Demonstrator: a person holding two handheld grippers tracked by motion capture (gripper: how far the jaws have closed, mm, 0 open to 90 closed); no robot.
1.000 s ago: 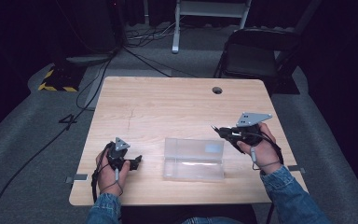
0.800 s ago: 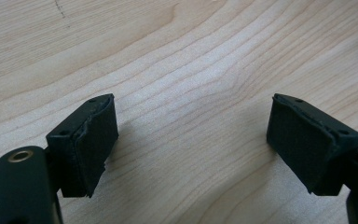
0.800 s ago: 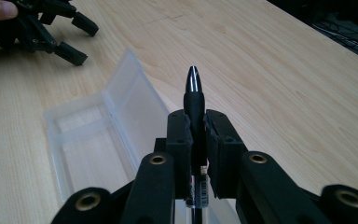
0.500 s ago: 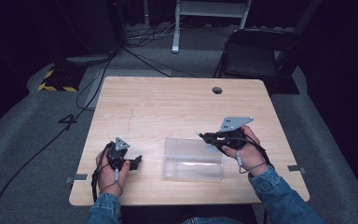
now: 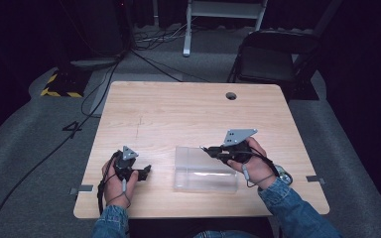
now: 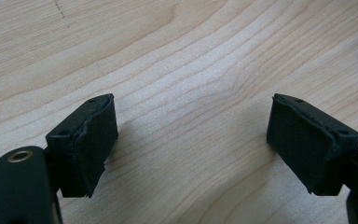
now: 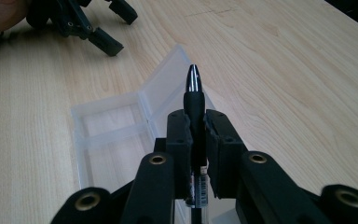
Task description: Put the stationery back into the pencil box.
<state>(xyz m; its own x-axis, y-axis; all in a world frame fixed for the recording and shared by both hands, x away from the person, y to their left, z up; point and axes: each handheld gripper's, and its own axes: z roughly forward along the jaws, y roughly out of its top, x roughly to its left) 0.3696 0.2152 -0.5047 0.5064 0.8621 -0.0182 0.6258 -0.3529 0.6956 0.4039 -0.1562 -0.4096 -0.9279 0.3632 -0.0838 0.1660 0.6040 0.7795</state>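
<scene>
**op:** Pen [image 7: 194, 100] status from my end: right hand-held gripper [image 7: 195, 128] is clamped on it, barrel pinched between the pads, silver tip poking out front. I've got it hovering over the far edge of the clear plastic box [image 5: 204, 170], which sits near the front edge of the bench [image 5: 188, 114], a bit right of centre. Looks like the carry-to-box step to me.

**reply:** What's the other one doing?

**op:** Left hand-held gripper [image 5: 146, 171] is parked near the front-left corner, jaws wide apart with nothing but bare wood between them.

**reply:** So next is the drop?

**op:** I reckon so. The lid's open and lying back, so I'd need to line the pen up lengthwise with a compartment, dip lower, then let go. The right hand [image 5: 248, 161] is angled across the box, pointing left.
</scene>
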